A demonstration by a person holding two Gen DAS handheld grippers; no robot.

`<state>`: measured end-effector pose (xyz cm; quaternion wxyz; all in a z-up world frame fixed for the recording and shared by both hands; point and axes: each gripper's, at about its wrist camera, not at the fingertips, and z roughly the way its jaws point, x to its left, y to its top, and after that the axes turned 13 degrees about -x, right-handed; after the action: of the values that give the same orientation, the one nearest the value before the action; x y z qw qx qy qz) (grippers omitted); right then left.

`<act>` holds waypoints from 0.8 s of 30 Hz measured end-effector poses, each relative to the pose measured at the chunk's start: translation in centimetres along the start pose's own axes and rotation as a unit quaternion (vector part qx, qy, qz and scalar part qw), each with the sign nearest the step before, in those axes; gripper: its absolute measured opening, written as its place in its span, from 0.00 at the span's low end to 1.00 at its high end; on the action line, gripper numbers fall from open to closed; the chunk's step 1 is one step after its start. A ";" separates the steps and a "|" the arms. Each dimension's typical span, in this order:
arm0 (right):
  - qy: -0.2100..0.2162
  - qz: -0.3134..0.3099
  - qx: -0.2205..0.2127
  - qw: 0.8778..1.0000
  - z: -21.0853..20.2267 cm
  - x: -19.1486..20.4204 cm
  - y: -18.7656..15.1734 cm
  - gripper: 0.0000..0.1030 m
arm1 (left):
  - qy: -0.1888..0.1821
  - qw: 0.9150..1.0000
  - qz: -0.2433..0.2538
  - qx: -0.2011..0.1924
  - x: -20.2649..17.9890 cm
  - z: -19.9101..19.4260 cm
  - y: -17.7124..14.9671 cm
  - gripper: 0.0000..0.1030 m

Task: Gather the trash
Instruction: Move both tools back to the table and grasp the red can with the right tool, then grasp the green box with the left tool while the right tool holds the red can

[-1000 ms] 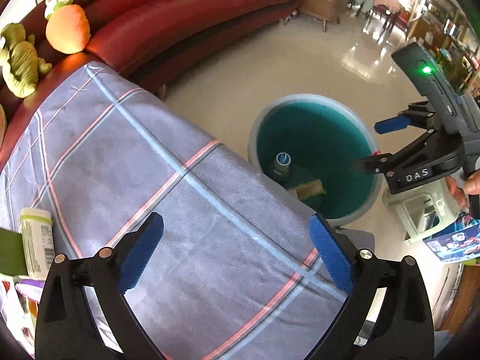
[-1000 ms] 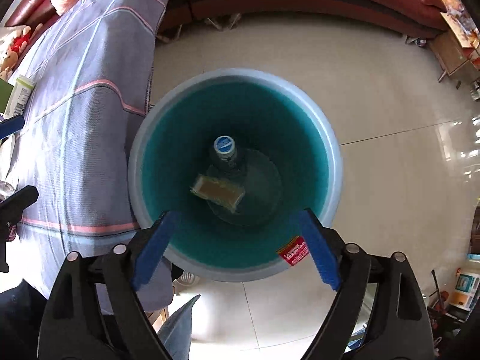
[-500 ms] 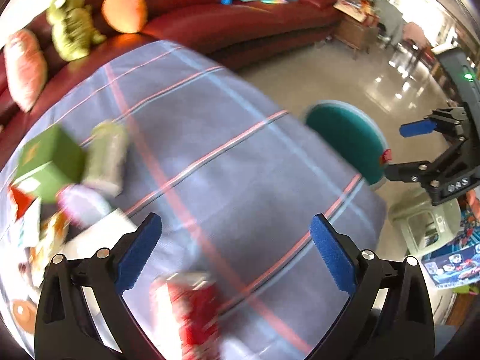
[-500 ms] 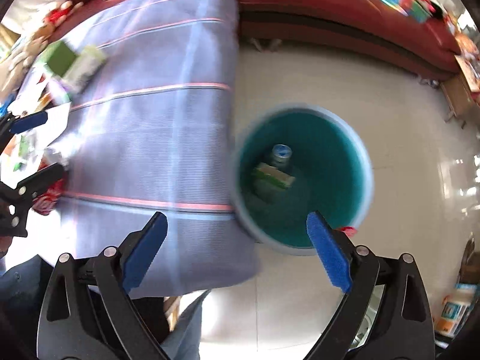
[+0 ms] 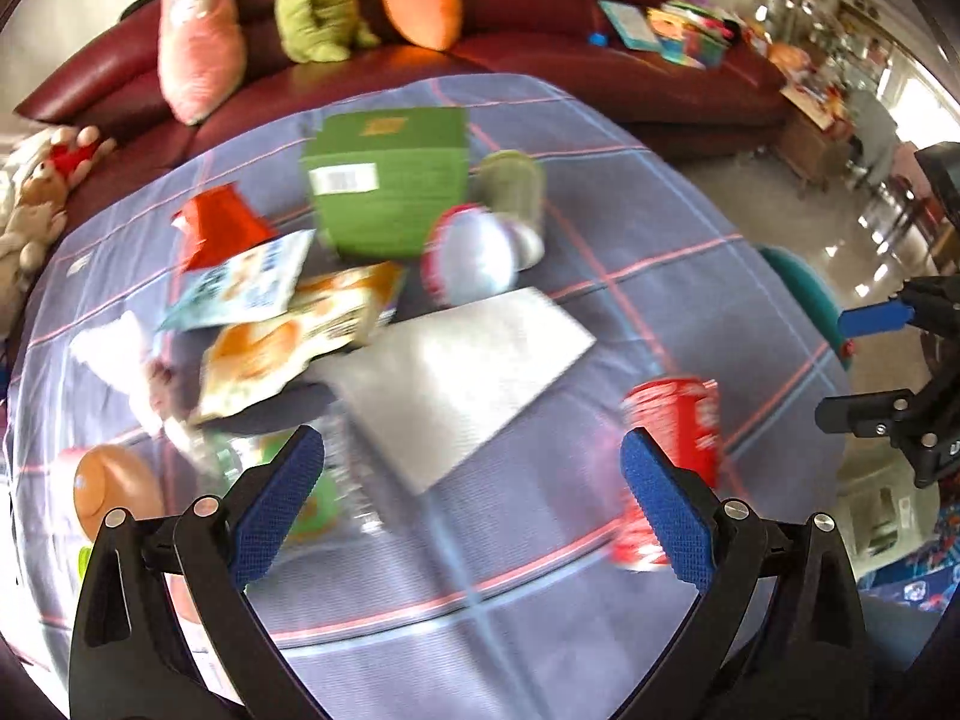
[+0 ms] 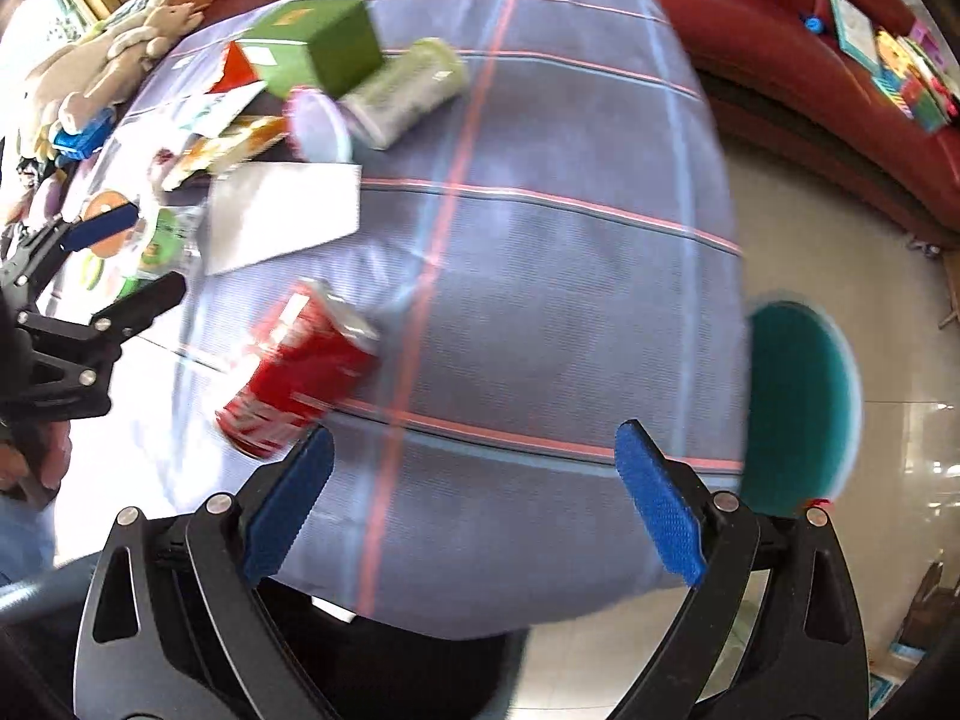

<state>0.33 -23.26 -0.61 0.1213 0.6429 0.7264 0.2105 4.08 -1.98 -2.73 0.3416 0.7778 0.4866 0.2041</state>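
Blue-grey checked cloth covers the counter, and my left gripper hangs over it with its jaws spread wide and nothing between the blue pads. My right gripper also stands wide, empty; its jaws have just been opening. Both views blur from motion. From the left wrist I see the litter heap plainly: a green carton, a pale green can lying on its side just beside it, a round foil-lidded tub, crumpled snack wrappers, a flat white sheet and a clear plastic bottle near my left pad. The red soda can lies on its side at the right pad's edge. Only this view shows the plush toys along the red sofa. The right wrist view shows the same red can just ahead of its left pad, and the teal bin on the floor past the counter's edge, well apart from the litter; the left view catches only a sliver of that bin.
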 end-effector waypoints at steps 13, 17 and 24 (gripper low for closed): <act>0.010 0.018 0.041 0.999 4.8 6.2 1.5 0.88 | 0.027 0.999 -0.016 -0.014 6.3 0.1 -1.8 0.96; 0.007 0.017 0.058 0.998 6.2 7.0 1.3 0.88 | 0.030 0.999 -0.018 -0.011 7.4 0.6 -1.8 0.96; -0.003 0.006 0.078 0.997 8.1 7.5 0.9 0.65 | 0.032 0.999 -0.018 -0.014 8.0 1.1 -1.1 0.96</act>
<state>3.63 -14.56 -6.66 0.0721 0.6555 0.7361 0.1523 7.65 5.11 -4.39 0.3407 0.7572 0.5078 0.2296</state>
